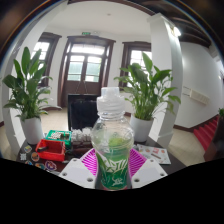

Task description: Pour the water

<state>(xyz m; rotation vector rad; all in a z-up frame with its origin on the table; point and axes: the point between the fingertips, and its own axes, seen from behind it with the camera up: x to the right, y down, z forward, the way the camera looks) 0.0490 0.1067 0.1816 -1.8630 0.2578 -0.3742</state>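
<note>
The tool is clamped on the clear plastic bottle with the green label and white cap, held upright dead ahead, long axis vertical, so pouring means tipping it.

I see a dark table bearing two white-potted leafy plants, a red toy (details unclear), a green item, and printed paper.

Claw clamped on green bottle, upright; plants behind.
</note>
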